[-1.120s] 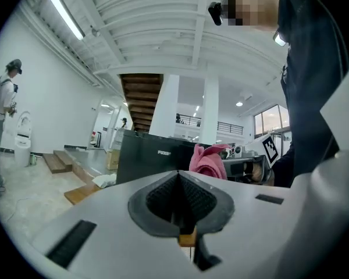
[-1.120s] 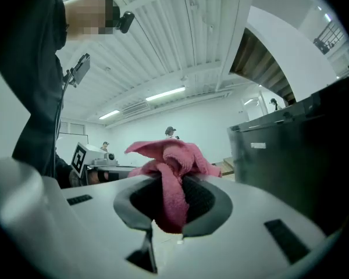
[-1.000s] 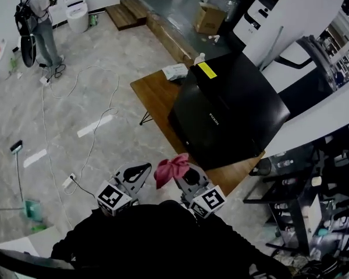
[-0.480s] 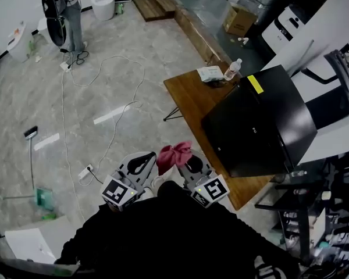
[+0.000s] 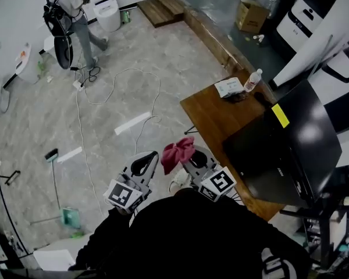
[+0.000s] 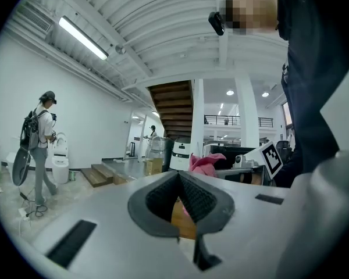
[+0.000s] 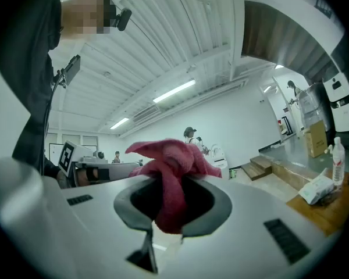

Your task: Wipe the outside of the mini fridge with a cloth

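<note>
head view: black mini fridge (image 5: 291, 150) sits on the wooden table (image 5: 212, 112) at right, apart from the pink cloth (image 5: 177, 151) bunched at the tip of the right gripper (image 5: 188, 157). left gripper view: left gripper (image 6: 178, 176) jaws pressed together, nothing between. right gripper view: jaws clamped on the cloth.

Jaws of the left tool (image 6: 178, 178) meet at the tips, nothing gripped. Beyond them a pink cloth (image 6: 206, 163), apparently bunched. Person with backpack (image 6: 38, 141) stands far left.
</note>
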`<control>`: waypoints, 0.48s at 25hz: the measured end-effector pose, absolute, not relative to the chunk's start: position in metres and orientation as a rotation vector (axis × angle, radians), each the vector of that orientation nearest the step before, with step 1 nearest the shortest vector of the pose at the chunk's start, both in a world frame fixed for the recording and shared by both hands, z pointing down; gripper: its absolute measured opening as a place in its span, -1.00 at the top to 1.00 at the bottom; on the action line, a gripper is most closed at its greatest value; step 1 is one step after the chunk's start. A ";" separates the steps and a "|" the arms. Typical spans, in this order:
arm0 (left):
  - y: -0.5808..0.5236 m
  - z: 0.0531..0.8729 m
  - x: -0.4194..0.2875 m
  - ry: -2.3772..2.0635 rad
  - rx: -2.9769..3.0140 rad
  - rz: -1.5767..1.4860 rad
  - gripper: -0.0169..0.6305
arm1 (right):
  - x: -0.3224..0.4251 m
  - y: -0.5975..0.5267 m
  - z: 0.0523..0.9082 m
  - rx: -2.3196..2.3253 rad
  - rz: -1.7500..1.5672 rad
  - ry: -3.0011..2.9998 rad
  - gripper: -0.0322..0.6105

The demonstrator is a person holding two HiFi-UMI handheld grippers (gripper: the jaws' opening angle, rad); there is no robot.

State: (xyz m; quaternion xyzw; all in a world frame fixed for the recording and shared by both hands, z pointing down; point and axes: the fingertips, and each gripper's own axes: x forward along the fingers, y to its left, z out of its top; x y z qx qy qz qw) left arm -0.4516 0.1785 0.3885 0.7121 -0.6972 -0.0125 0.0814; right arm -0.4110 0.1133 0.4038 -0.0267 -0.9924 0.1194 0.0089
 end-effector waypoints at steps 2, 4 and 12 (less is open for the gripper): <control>0.143 0.389 -0.471 -2.077 2.138 -0.013 0.93 | -0.430 0.083 0.401 -0.100 0.375 -3.113 0.67; 0.112 0.387 -0.492 -2.066 2.153 -0.010 0.93 | -0.449 0.053 0.398 -0.071 0.374 -3.123 0.67; 0.000 0.373 -0.553 -1.957 2.317 -0.043 0.93 | -0.499 -0.051 0.380 0.220 0.430 -3.192 0.66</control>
